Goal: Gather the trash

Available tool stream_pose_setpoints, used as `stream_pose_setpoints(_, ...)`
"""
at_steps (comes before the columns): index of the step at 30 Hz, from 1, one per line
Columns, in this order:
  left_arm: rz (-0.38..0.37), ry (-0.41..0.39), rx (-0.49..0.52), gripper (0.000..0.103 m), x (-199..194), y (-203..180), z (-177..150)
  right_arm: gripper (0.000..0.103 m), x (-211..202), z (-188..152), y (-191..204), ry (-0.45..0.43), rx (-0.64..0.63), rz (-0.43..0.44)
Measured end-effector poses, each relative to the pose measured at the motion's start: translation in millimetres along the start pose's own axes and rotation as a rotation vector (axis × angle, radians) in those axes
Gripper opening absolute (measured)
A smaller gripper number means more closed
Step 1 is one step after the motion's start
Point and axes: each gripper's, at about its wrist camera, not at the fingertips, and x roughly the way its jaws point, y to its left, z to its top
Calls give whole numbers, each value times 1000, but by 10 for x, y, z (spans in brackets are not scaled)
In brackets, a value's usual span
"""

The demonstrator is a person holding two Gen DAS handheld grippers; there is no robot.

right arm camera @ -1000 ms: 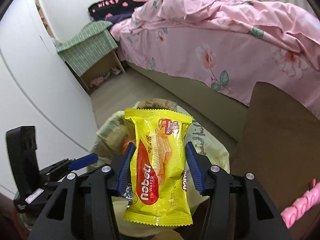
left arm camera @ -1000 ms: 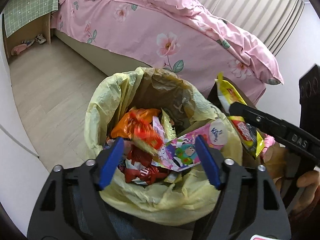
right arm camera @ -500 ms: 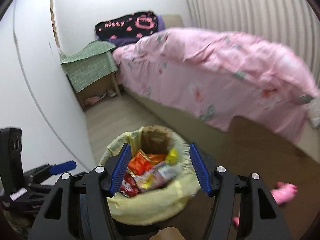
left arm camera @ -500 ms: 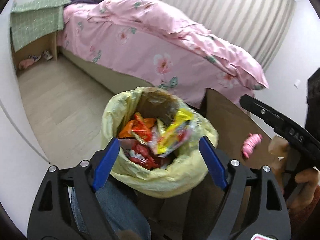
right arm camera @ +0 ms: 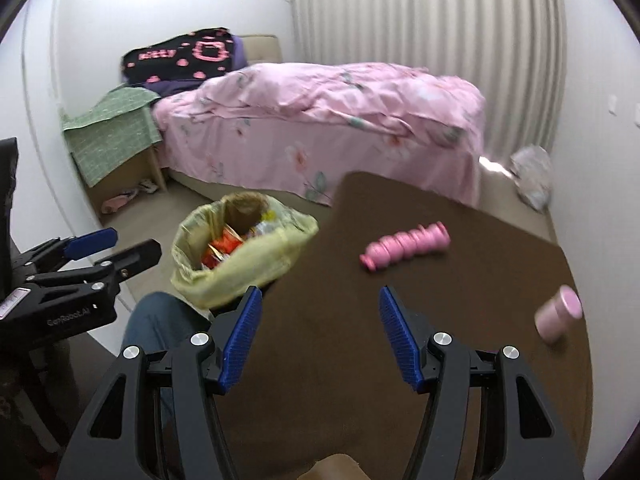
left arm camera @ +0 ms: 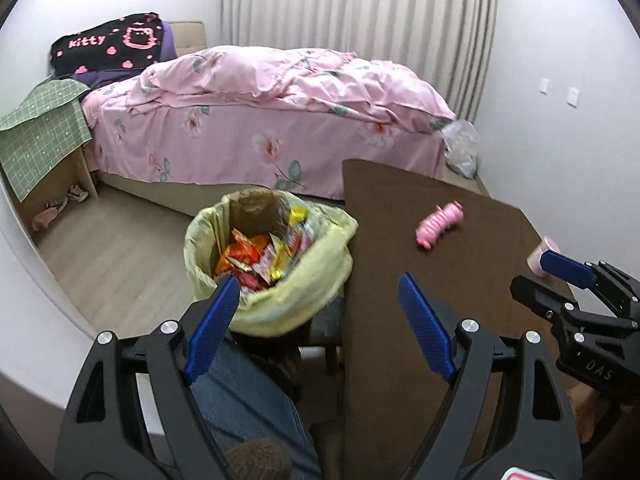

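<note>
Both grippers empty over the desk, between trash pickups.

Nearest, the left gripper (left arm camera: 318,326) and the right gripper (right arm camera: 320,336) hover with jaws spread wide and nothing between them; the left jaws have just been opening. Under them lies the brown desk (right arm camera: 460,380), carrying a pink ribbed toy (right arm camera: 404,246) and a small pink cup (right arm camera: 558,318) lying on its side. Just beside the desk's left edge stands the yellow-lined trash bin (left arm camera: 268,268), heaped with snack wrappers (left arm camera: 260,256). Beyond is the pink bed (left arm camera: 260,120). The step in hand appears to be searching for more trash; the next move calls for picking a target, perhaps the cup.
</note>
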Motion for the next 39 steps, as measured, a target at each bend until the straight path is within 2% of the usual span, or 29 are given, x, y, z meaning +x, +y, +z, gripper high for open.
stream_pose_setpoints(5, 50, 2, 27, 77, -103, -64, -68, 57, -109, -137, -5, 4, 74, 4)
stream_pose_setpoints(11, 66, 3, -3, 77, -164, 43, -102, 57, -117, -143, 66, 5, 50, -16)
stream_pose_setpoints(39, 44, 7, 18, 77, -168, -15, -114, 57, -126, -133, 153, -5, 36, -21)
